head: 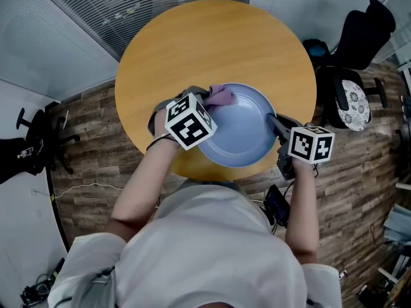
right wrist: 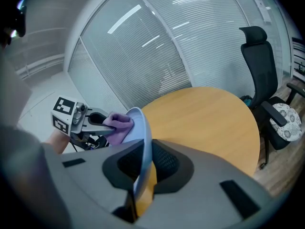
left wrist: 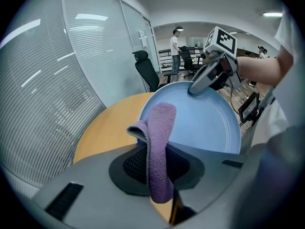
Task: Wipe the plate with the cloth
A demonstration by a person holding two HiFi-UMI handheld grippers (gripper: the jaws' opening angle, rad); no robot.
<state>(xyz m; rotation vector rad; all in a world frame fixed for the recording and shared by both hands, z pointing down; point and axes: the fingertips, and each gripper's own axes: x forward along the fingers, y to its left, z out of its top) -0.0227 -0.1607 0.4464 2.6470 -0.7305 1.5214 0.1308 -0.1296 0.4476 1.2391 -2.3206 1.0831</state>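
– Plate [head: 241, 133], where is it?
– Blue, tilted, at the near edge of the round wooden worktop [head: 212, 37]. Its right rim is clamped between the jaws of the right hand-held gripper [head: 275, 122].
– And the cloth [head: 221, 95]?
– Purple, folded, pinched tight in the left hand-held gripper [head: 207, 100]. Its free end lies against the plate's inner face by the far left rim.
– So both are clenched?
– Yes, one on the cloth, the other on the plate's rim, which shows edge-on in the right gripper view.
– Anything round about?
– A black office chair [head: 363, 37] stands off the worktop's right edge, on a wood-pattern floor [head: 96, 120].
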